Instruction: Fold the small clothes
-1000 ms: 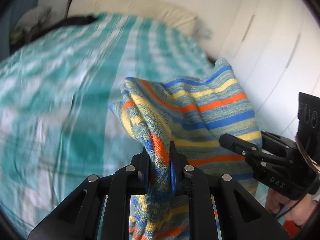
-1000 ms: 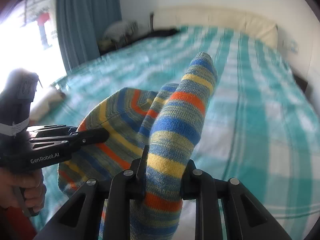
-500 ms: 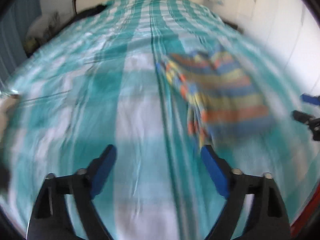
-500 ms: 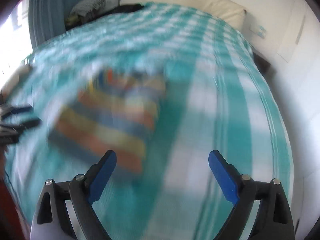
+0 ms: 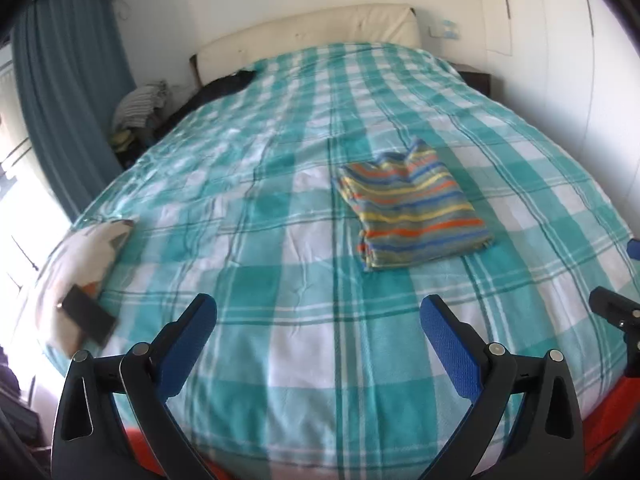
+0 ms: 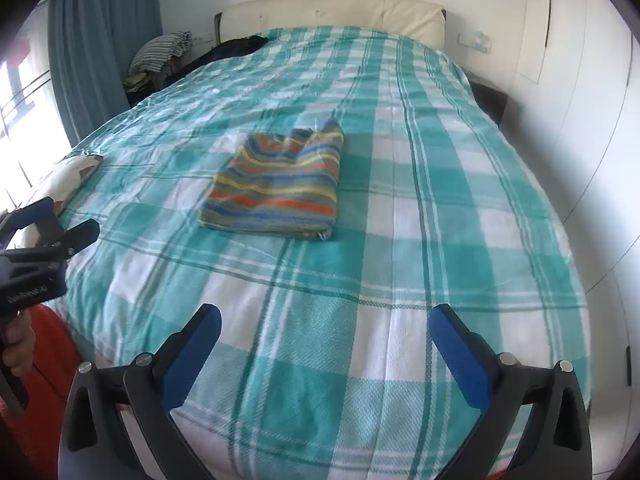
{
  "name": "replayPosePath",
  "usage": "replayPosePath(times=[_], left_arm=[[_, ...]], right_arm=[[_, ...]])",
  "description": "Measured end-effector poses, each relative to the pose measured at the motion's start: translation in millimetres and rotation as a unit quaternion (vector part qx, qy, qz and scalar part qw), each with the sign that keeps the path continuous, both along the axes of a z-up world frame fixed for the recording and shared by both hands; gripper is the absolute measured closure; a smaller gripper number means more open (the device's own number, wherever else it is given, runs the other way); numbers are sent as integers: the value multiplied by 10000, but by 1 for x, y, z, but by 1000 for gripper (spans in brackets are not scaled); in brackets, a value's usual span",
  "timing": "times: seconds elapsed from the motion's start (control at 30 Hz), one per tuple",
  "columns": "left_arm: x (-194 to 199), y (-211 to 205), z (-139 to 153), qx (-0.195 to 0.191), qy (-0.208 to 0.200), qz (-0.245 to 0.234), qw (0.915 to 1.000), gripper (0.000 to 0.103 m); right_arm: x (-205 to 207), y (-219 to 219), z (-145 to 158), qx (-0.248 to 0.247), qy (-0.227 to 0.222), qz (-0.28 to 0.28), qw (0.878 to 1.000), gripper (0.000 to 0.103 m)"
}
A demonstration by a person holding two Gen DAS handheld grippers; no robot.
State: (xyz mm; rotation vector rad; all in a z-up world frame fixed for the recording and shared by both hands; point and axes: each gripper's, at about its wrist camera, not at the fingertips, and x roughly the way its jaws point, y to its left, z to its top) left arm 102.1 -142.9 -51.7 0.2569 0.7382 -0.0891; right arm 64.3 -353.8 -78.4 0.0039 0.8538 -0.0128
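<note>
A striped knit garment [image 5: 412, 204] in blue, orange, yellow and grey lies folded flat on the teal checked bedspread [image 5: 280, 240]. It also shows in the right wrist view [image 6: 280, 184]. My left gripper [image 5: 318, 320] is open and empty, held back near the foot of the bed, left of the garment. My right gripper [image 6: 328, 332] is open and empty, also back from the garment. The left gripper shows at the left edge of the right wrist view [image 6: 52, 232]; the right gripper's fingers [image 5: 612, 308] show at the right edge of the left wrist view.
A white cushion [image 5: 80, 240] with a dark flat object [image 5: 88, 316] on it lies at the bed's left edge. A cream headboard [image 5: 312, 28] stands at the far end, with a clothes pile [image 5: 140, 104] and teal curtain [image 5: 68, 80] to the left. White wardrobe doors [image 6: 580, 80] are on the right.
Both grippers let go of the striped garment, opened wide and pulled back toward the foot of the bed. The garment now lies folded on the bedspread.
</note>
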Motion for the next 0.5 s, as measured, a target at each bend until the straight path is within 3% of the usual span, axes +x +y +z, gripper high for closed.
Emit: replayPosePath(times=[0.17, 0.4, 0.5], left_arm=[[-12, 3, 11, -123, 385, 185, 9990, 1], [-17, 15, 17, -552, 661, 172, 9961, 1], [-20, 15, 19, -477, 626, 223, 9967, 1]], right_arm=[[-11, 9, 20, 178, 43, 24, 9998, 1], [-25, 29, 43, -80, -46, 140, 9999, 1], [-27, 34, 51, -209, -101, 109, 9997, 1]])
